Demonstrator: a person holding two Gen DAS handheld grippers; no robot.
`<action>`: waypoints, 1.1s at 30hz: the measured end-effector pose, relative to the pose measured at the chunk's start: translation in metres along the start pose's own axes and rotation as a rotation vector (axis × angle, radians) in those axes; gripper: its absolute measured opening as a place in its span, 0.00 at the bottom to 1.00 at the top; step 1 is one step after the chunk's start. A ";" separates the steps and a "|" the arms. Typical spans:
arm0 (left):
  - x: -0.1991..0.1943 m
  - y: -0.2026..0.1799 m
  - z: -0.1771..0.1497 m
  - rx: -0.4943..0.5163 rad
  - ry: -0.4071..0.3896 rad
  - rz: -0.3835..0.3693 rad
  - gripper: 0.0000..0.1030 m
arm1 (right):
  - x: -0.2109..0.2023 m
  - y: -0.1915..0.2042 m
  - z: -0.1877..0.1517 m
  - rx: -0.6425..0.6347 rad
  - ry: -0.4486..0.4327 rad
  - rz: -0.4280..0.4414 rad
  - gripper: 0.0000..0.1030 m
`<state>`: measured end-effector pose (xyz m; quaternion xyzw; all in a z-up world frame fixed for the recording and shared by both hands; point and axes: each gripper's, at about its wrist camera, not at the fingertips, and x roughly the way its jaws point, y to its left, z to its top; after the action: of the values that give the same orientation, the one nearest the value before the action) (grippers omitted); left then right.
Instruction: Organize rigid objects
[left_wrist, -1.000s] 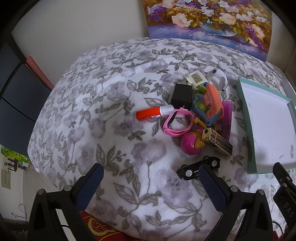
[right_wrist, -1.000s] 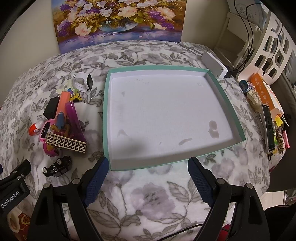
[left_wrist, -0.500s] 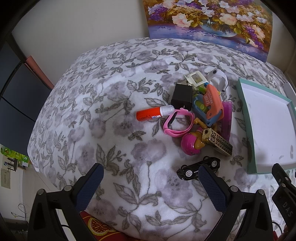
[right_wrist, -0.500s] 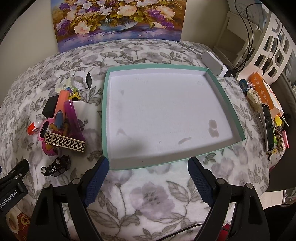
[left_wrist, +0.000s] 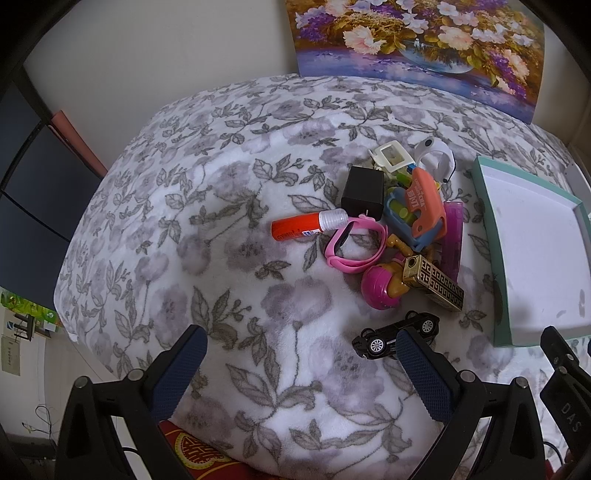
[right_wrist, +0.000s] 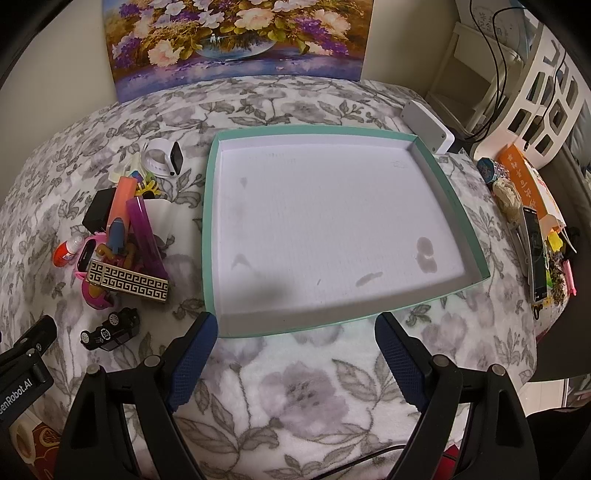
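Both jaws wide, empty | toy car (left_wrist: 397, 334) half-hidden by left gripper (left_wrist: 301, 349) finger (pile overlapping)

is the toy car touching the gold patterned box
Apart. The right wrist view shows bare blanket between the black toy car and the gold patterned box.

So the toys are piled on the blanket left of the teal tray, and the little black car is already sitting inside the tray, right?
Not quite. The little black car is not inside the teal tray; the right wrist view shows it on the blanket, left of the tray's near corner. The toys are indeed piled on the blanket left of the tray.
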<state>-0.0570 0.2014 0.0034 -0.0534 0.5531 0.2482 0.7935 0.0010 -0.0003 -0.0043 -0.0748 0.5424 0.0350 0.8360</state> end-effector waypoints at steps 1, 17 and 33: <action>0.000 0.000 0.000 0.000 0.000 0.000 1.00 | 0.000 0.000 0.000 0.001 0.000 0.001 0.85; 0.000 0.000 0.000 -0.001 0.000 -0.002 1.00 | 0.001 0.000 0.000 0.001 0.003 0.001 0.85; 0.000 0.001 0.000 -0.007 0.000 -0.005 1.00 | 0.000 0.004 0.000 -0.015 0.000 0.027 0.85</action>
<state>-0.0572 0.2018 0.0037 -0.0578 0.5522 0.2482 0.7938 0.0006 0.0038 -0.0043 -0.0734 0.5431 0.0504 0.8349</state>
